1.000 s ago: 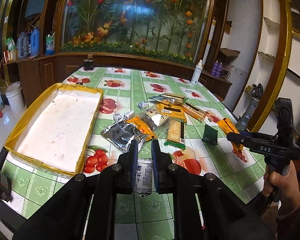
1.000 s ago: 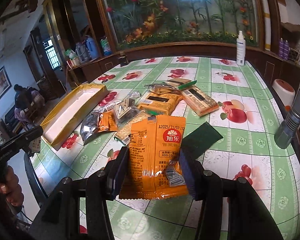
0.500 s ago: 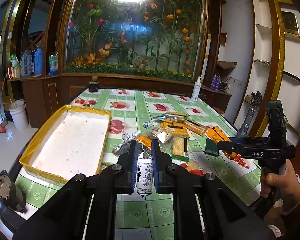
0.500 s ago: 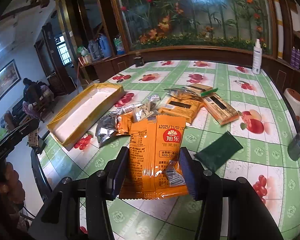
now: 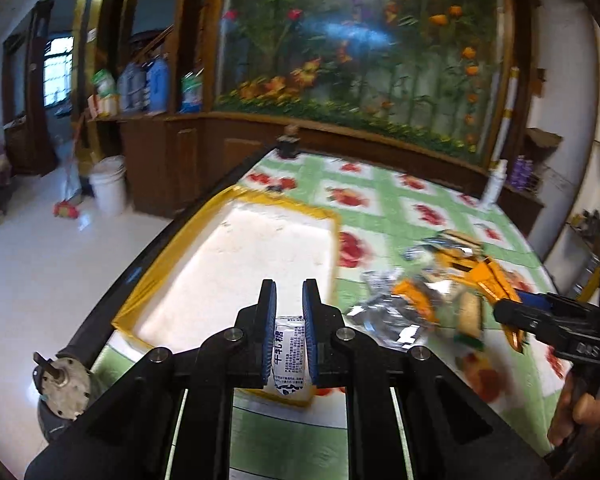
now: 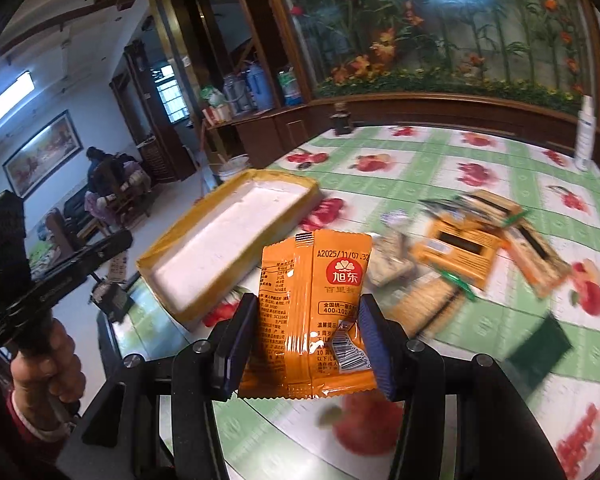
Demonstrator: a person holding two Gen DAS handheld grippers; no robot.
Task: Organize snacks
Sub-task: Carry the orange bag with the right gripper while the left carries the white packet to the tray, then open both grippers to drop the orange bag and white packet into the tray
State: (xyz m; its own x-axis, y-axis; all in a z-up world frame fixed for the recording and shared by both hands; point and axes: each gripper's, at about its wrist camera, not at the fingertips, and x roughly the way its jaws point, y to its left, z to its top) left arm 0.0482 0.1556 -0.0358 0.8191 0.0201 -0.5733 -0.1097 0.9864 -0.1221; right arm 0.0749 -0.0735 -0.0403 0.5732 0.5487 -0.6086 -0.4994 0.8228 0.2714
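Left wrist view: the left hand-held gripper (image 5: 288, 304) is clenched on a small white candy packet (image 5: 288, 354), held over the near end of a yellow-rimmed white tray (image 5: 144, 288) on the fruit-patterned table (image 5: 400, 204). At 3 o'clock of the tray lies a blurred heap of snack packets (image 5: 432, 292). Right wrist view: the right hand-held gripper (image 6: 307, 322) is grasping an orange snack packet (image 6: 312, 312) upright above the table, the tray at 10 o'clock of it.

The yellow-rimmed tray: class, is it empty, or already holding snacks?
Empty. The tray shows only its bare white floor in both views; the loose snack packets lie beside it on the tablecloth.
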